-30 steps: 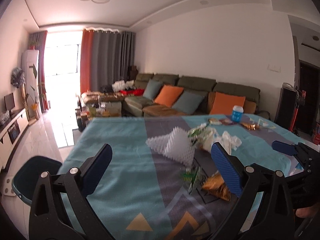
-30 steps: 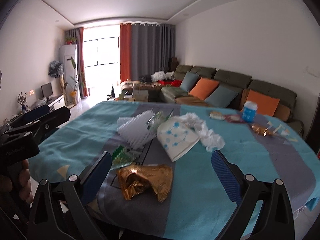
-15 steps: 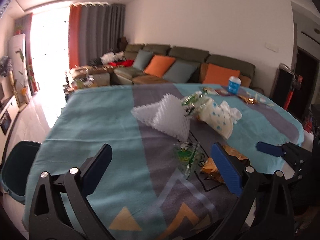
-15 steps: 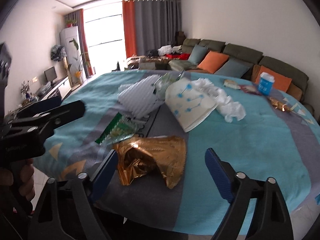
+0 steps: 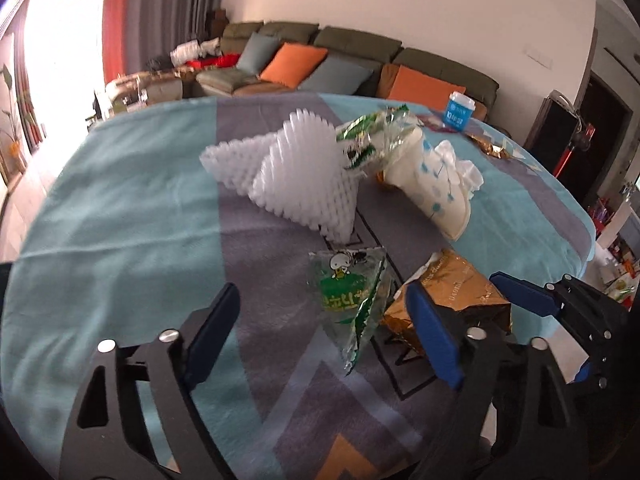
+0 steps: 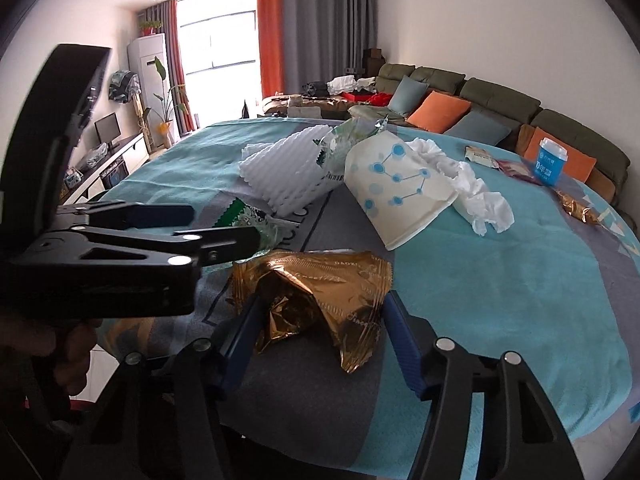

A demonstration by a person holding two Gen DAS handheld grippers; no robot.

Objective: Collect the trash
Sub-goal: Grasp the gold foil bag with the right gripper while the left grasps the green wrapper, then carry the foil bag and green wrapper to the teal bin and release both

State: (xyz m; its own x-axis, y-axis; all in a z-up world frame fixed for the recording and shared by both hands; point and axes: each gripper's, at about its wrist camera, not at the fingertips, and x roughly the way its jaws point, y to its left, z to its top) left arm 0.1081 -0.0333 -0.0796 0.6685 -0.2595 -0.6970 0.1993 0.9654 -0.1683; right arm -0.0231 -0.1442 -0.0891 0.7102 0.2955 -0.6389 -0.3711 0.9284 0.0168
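On the teal and grey tablecloth [image 5: 120, 208] lies a crumpled gold foil bag [image 6: 320, 292]. My right gripper [image 6: 322, 340] straddles it, its jaws closing with the bag between the blue pads, which stand at the bag's edges without squeezing it. Left of the gold bag [image 5: 452, 288] lies a green and clear snack wrapper [image 5: 348, 292]. My left gripper [image 5: 324, 332] hangs over it, jaws closing, with the wrapper between them nearer the right finger. The right wrist view shows the left gripper [image 6: 220, 226] from the side, over the green wrapper [image 6: 248, 216].
Behind them lie a white foam net [image 5: 304, 176], another green wrapper [image 5: 372, 132], a tipped white paper cup with blue dots [image 6: 396, 192] and crumpled tissue [image 6: 480, 196]. A blue tub [image 6: 552, 164] and small gold wrappers [image 6: 576, 206] sit far right. A sofa stands beyond the table.
Both grippers have tilted down and come nearer the table. The left moved in over the green wrapper, the right over the gold bag. Both pairs of jaws have narrowed.
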